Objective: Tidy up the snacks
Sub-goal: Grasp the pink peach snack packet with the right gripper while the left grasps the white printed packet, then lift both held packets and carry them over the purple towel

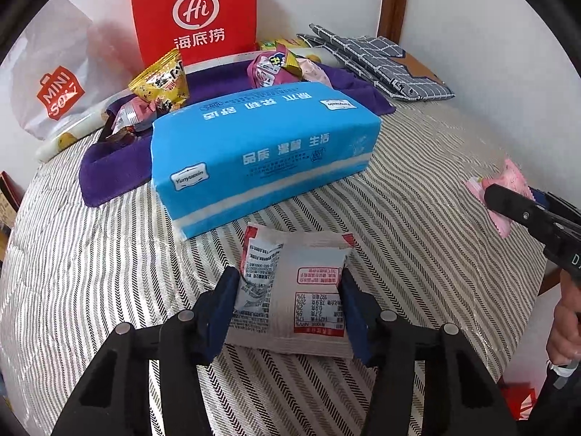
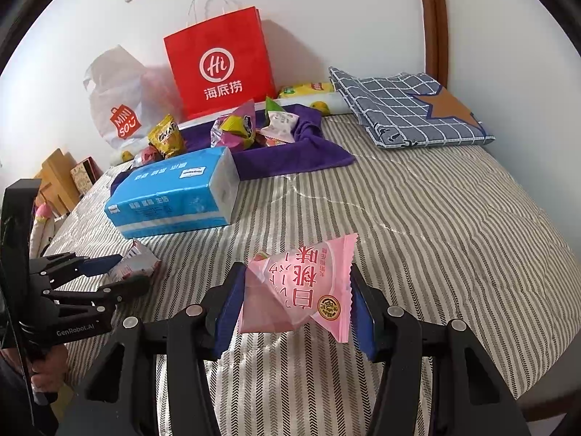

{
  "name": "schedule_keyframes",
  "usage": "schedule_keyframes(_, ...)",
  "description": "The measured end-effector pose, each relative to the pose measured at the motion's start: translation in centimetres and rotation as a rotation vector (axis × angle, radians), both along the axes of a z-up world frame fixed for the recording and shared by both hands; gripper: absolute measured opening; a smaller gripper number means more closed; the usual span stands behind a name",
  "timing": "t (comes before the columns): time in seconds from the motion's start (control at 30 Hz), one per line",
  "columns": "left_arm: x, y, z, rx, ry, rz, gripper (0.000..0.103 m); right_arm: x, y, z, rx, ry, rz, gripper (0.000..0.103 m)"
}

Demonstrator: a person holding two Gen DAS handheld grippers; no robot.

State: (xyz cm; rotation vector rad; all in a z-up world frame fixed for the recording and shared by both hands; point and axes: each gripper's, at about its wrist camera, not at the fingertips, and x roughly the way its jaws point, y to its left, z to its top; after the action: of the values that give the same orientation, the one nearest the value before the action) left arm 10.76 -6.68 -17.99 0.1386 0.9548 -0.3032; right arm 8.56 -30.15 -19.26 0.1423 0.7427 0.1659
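Observation:
My left gripper (image 1: 287,309) is shut on a white snack packet (image 1: 290,290) with red print, held just above the striped bedcover; it also shows in the right wrist view (image 2: 136,263). My right gripper (image 2: 296,305) is shut on a pink snack packet (image 2: 297,287), lifted off the bed; the packet also shows in the left wrist view (image 1: 508,185). A purple cloth tray (image 1: 109,170) behind a blue tissue pack (image 1: 261,152) holds several snacks, among them a yellow packet (image 1: 163,83) and a magenta packet (image 1: 268,67).
A red paper bag (image 1: 198,11) and a white Miniso plastic bag (image 1: 54,83) lean on the wall behind the tray. A folded blue checked cloth (image 2: 406,109) lies at the back right. The striped bedcover (image 2: 435,218) stretches to the right.

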Motion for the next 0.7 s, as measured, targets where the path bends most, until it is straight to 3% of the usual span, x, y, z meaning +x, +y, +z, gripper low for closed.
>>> schedule_keyframes(0.7, -1.3, 2.6, 1.6, -0.108, -0.010, 0.064, 0.050, -0.8, 1.4, 1.1, -0.012, -0.025, 0.024, 0.054)
